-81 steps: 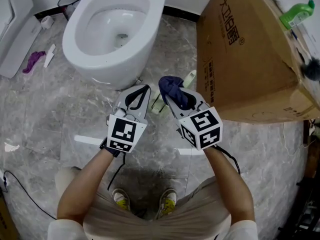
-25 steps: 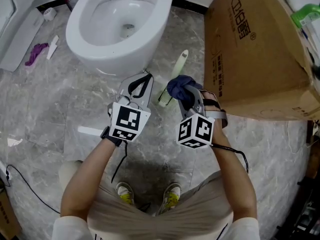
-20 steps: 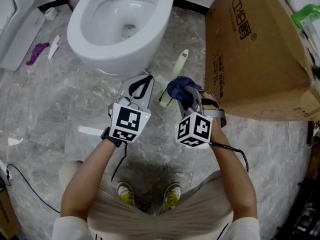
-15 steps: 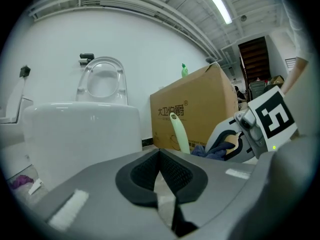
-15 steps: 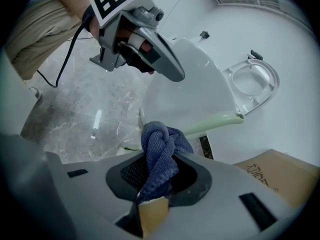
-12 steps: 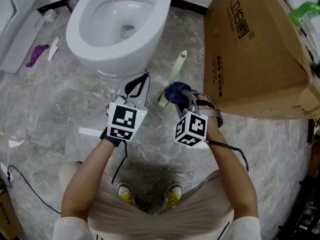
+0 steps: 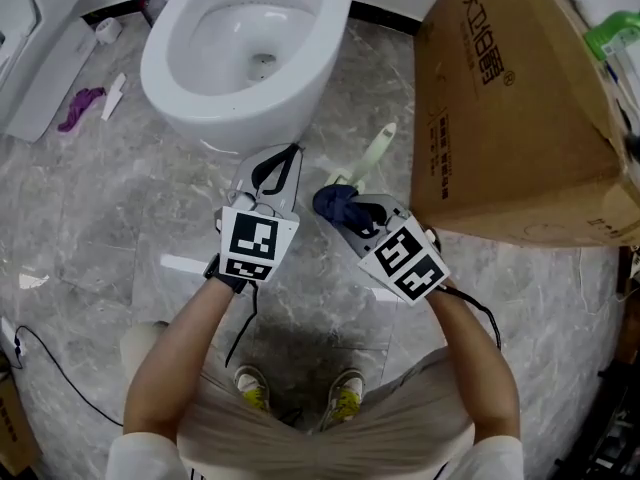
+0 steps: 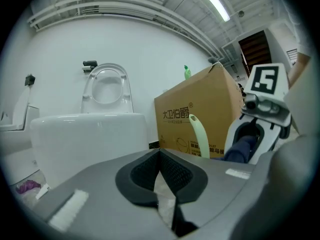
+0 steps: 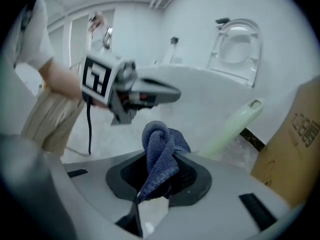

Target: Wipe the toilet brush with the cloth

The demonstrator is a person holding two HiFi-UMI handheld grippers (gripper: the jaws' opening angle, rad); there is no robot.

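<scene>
Toilet [image 7: 200, 88]: white bowl at the left, lid up.
Left gripper [image 7: 291, 150]: jaws pressed together, nothing between them, tip near the bowl's base.
Right gripper [image 7: 338, 206]: clamped on the dark blue cloth [image 7: 330, 198], which bunches out of its tip.
Toilet brush [image 7: 372, 153]: pale green, lying on the floor between toilet and cardboard box [image 7: 500, 118] — the cloth is against its near end.

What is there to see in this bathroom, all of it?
toilet: one, white, top centre
brush: one, pale green, between toilet and box
cloth: one, dark blue, in the right gripper
box: one, brown cardboard, right
bottle: one, green, top right
scrap: one, purple, floor at left
floor: grey marble
shoes: two, yellowish, bottom centre
left gripper: grey, shut, empty
right gripper: grey, shut on cloth
</scene>
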